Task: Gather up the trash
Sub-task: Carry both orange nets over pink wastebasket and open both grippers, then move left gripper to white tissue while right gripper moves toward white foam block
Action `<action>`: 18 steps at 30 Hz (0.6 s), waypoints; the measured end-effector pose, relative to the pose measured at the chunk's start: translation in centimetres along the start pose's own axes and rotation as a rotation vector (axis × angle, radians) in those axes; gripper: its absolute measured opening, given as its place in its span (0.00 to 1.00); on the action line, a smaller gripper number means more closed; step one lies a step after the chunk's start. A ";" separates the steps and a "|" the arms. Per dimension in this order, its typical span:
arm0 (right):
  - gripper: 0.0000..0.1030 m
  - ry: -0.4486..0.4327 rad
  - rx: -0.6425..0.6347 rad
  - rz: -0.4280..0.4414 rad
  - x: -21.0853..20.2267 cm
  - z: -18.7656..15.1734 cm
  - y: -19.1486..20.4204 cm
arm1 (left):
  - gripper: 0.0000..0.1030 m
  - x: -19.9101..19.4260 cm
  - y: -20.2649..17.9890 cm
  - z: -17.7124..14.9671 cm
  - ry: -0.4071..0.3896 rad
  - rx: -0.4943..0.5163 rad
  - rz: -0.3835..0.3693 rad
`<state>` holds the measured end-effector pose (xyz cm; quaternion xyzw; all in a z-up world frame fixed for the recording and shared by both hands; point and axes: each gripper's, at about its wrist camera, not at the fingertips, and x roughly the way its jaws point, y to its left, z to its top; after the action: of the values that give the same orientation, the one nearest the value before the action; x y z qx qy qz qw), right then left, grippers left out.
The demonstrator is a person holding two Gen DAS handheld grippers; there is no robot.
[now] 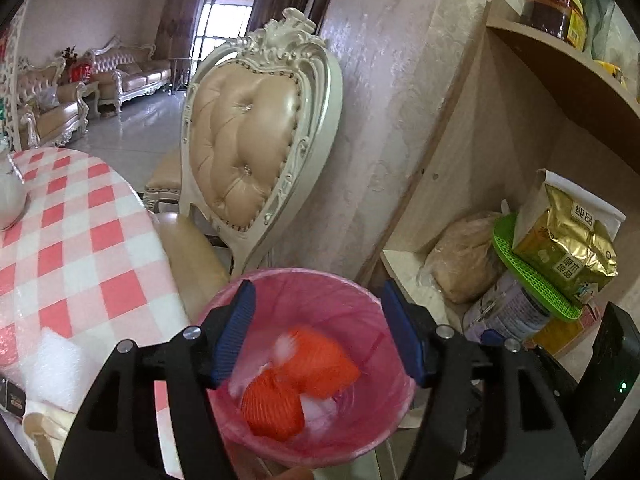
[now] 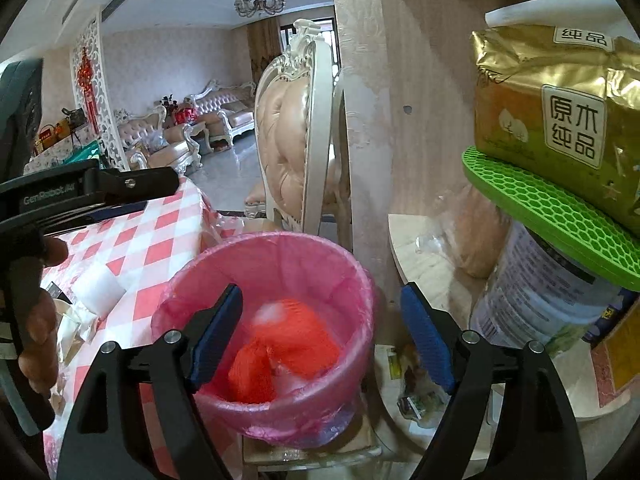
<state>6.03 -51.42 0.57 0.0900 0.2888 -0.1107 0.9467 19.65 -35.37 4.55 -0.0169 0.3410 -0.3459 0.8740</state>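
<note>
A small bin with a pink bag liner point(image 1: 308, 276) point(image 2: 280, 240) stands beside the table, under both grippers. Inside lie orange net wads point(image 1: 316, 360) point(image 2: 296, 340) and a blurred white scrap point(image 1: 286, 346) point(image 2: 272, 313). My left gripper point(image 1: 320, 320) hovers over the bin mouth, its blue pads wide apart with nothing between them. My right gripper point(image 2: 322, 320) is likewise open above the bin and holds nothing. The left gripper's black body point(image 2: 92, 192) also shows at the left of the right wrist view, held by a hand point(image 2: 40, 312).
A red-and-white checked table point(image 1: 80, 240) point(image 2: 160, 232) carries white foam point(image 1: 56, 360) point(image 2: 100, 284) and crumpled paper point(image 2: 76, 328). A padded chair point(image 1: 248, 140) stands behind the bin. To the right a shelf holds a gold bag point(image 2: 560, 112), green mat point(image 2: 560, 216) and tin point(image 2: 540, 292); a wrapper point(image 2: 416, 396) lies below.
</note>
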 end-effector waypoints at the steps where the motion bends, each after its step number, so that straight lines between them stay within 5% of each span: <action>1: 0.75 -0.001 0.000 0.000 -0.1 0.0 0.0 | 0.61 -0.4 0.2 0.0 -0.005 -0.003 0.008; 18: 0.82 -0.019 -0.032 0.079 -2.8 -0.3 4.3 | 0.68 -10.4 4.0 -4.2 -0.094 -0.046 0.158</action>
<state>4.71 -46.81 2.43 0.0850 0.2777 -0.0693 0.9544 13.96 -25.05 6.35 -0.0261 0.3079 -0.2668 0.9129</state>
